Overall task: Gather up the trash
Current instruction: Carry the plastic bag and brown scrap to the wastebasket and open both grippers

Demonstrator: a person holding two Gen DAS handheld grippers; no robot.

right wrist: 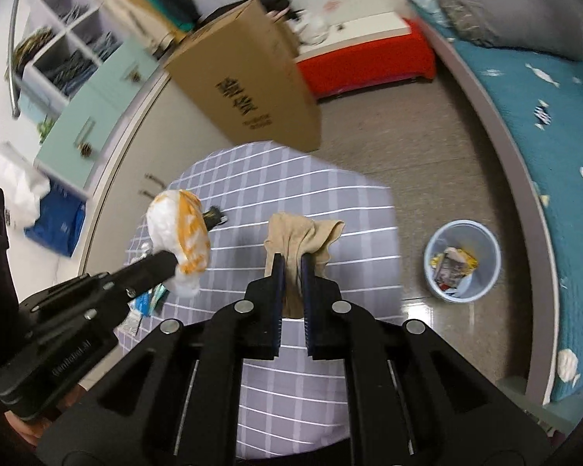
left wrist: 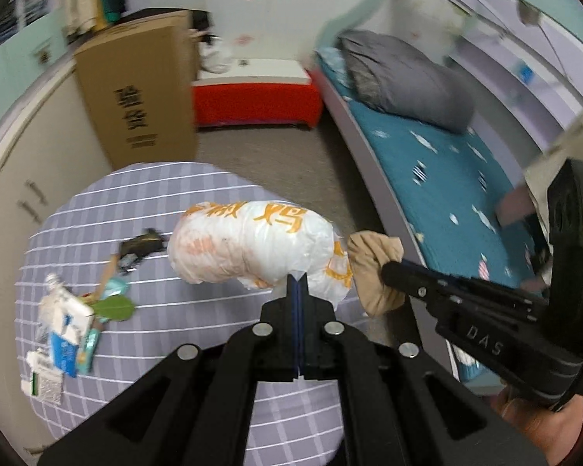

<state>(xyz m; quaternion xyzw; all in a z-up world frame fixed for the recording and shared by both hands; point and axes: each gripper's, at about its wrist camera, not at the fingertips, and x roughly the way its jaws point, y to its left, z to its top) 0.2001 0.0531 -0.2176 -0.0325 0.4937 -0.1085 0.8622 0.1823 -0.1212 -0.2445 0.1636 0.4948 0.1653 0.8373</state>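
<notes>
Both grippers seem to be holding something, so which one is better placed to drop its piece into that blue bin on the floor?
Probably the right gripper, shut on the beige cloth. The blue bin stands on the floor to its right, while the left gripper, holding the white and orange bag, is on the far side.

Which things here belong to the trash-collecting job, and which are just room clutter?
Part of the job:
- white and orange plastic bag, held by the left hand-held gripper
- beige stocking, held by the right hand-held gripper
- wrappers and cartons on the checked table
- blue bin, already holding trash

Just lying about:
- cardboard box
- grey duvet
- red bench
</notes>
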